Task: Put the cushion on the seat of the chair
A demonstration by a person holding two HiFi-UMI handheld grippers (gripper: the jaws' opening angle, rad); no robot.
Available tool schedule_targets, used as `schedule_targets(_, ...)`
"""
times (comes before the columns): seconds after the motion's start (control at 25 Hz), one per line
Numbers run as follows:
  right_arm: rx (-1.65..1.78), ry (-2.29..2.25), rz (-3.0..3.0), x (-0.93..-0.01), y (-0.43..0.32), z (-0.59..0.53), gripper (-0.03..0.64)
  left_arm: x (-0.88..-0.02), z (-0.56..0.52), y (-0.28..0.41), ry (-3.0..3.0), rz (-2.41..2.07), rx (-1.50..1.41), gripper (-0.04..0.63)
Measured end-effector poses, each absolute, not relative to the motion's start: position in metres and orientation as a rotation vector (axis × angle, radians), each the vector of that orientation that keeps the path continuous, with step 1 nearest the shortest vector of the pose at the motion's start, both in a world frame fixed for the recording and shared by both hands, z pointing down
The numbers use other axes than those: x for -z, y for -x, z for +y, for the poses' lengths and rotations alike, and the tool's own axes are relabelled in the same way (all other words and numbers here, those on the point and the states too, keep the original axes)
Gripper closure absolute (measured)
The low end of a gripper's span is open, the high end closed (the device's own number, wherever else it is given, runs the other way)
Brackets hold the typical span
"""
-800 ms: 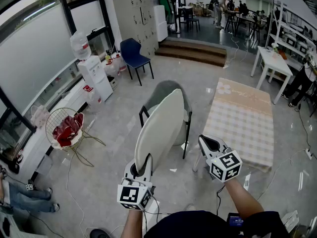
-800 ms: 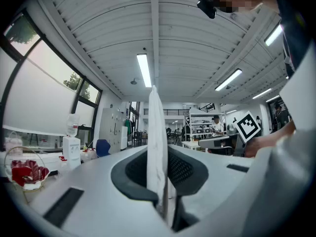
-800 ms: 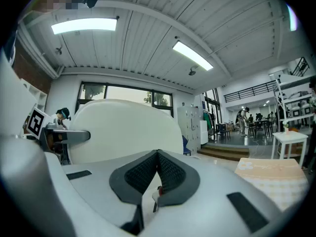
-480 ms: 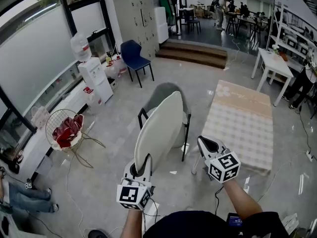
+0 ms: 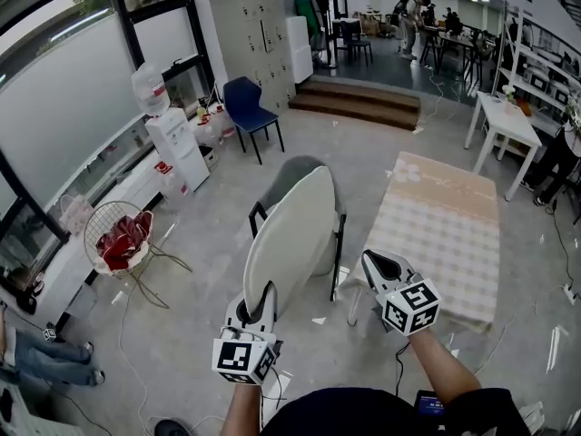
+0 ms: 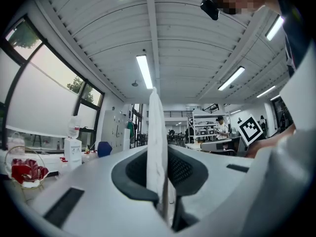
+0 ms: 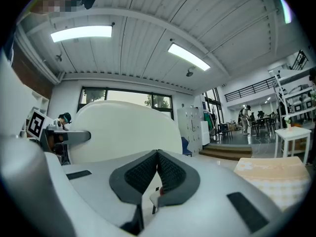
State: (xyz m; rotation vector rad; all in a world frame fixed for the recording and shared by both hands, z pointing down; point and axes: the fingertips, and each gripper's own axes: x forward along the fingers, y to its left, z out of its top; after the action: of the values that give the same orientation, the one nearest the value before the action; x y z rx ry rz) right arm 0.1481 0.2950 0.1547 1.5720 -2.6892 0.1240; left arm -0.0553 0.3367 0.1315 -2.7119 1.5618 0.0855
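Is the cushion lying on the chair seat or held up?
Held up, on edge: the left gripper clamps the lower edge of the cushion, in front of the chair.

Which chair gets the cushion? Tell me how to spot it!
Find the big checked table in the middle of the room. Right beside it stands the grey chair, half hidden behind the white cushion. Its black frame and grey back set it apart from the blue chair by the windows.
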Motion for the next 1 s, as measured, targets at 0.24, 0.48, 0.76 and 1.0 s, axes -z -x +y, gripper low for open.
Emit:
schedule_targets(0.24, -0.142, -1.549, -2.705, -0.166, -0.166, 0.292, 0.598, -0.137, 0.338, 0.039, 2.697, 1.59, -0.088, 0.545)
schedule_targets(0.48, -0.17, -1.522, -2.726, -0.169, -0.172, 0.289, 0.598, -0.135, 0.338, 0.033, 2.687, 1.614, -0.07, 0.546)
schedule_targets(0.76, -0.202, -1.521, -2.741, -0.176, -0.179, 0.288, 0.598, -0.134, 0.338, 0.029, 2.685, 1.631, -0.072, 0.545)
schedule_targets(1.0, -0.206, -1.553, -2.736, -0.174, -0.181, 0.28, 0.598, -0.133, 0.332, 0.03, 2.681, 1.613, -0.034, 0.545)
